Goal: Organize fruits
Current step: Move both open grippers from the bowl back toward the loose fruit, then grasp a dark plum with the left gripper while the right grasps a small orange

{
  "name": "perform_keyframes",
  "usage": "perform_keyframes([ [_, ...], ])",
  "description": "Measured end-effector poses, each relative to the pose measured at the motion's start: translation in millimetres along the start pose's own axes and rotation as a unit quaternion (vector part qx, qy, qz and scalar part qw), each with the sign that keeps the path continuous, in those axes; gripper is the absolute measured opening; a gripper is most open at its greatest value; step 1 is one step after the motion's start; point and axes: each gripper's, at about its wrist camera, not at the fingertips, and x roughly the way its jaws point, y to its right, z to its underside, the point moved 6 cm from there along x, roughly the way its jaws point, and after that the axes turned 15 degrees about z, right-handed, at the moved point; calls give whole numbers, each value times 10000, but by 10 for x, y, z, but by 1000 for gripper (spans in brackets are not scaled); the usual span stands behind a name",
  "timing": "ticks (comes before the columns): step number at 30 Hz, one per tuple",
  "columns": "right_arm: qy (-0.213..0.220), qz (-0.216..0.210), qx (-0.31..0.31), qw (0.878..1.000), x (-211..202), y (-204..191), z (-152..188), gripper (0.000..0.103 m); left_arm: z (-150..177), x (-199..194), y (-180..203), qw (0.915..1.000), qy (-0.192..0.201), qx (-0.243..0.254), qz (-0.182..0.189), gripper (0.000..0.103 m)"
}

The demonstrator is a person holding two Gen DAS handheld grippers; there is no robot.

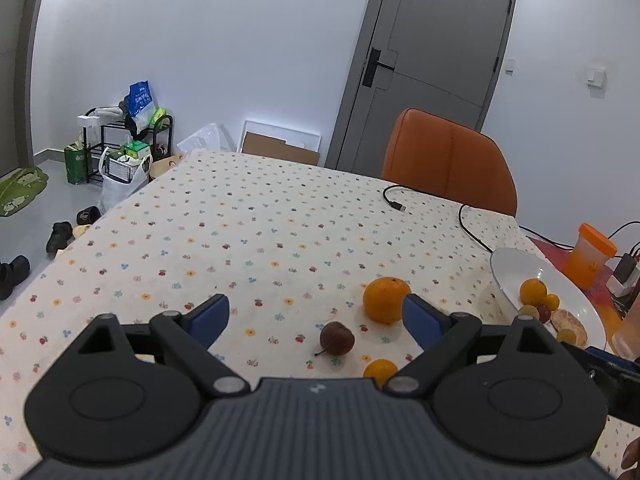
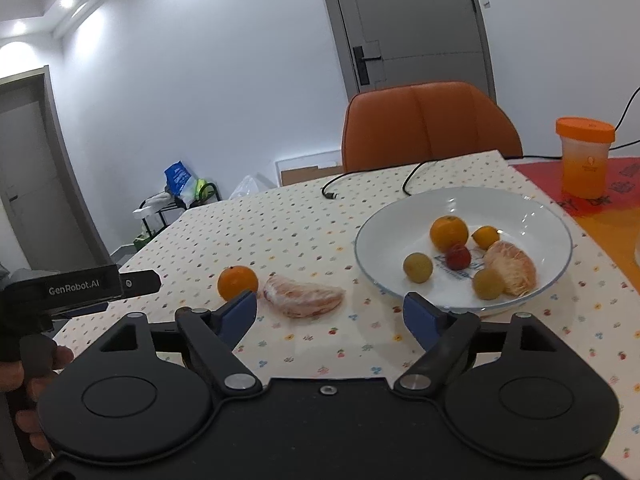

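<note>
In the left wrist view my left gripper is open and empty above the tablecloth. A dark brown fruit lies between its fingers, a large orange by the right finger, a small orange near the gripper body. The white plate is at right. In the right wrist view my right gripper is open and empty. A peeled pomelo segment and an orange lie just beyond its left finger. The white plate holds several fruits, among them an orange and a pomelo piece.
An orange chair stands behind the table. A black cable lies on the cloth at the back. An orange-lidded cup stands at the right on a red mat. The left gripper's body shows at the left edge.
</note>
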Motion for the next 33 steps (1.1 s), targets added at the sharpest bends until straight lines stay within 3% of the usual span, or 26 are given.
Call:
perform_keyframes([
  [6, -85, -66, -7, 9999, 38, -45, 44, 85, 48, 43, -79, 9997, 80, -222, 27, 88],
  [18, -404, -131, -184, 9989, 221, -234, 240, 85, 235, 193, -179, 9979, -172, -465, 427, 57],
  [26, -574, -131, -347, 9977, 326, -396, 315, 85, 246, 332, -210, 9969, -182, -538, 553, 49],
  [27, -583, -145, -352, 9976, 330, -415, 314, 85, 245, 344, -197, 9968, -195, -514, 583, 46],
  [28, -585, -181, -365, 9975, 331, -445, 312, 85, 244, 358, -184, 9965, -227, -506, 629, 30],
  [29, -581, -224, -390, 9973, 332, -483, 310, 85, 253, 372, -183, 9955, -292, -536, 725, 23],
  [33, -573, -393, -560, 9960, 323, -638, 309, 83, 256, 303, -238, 9951, -248, -616, 727, 22],
])
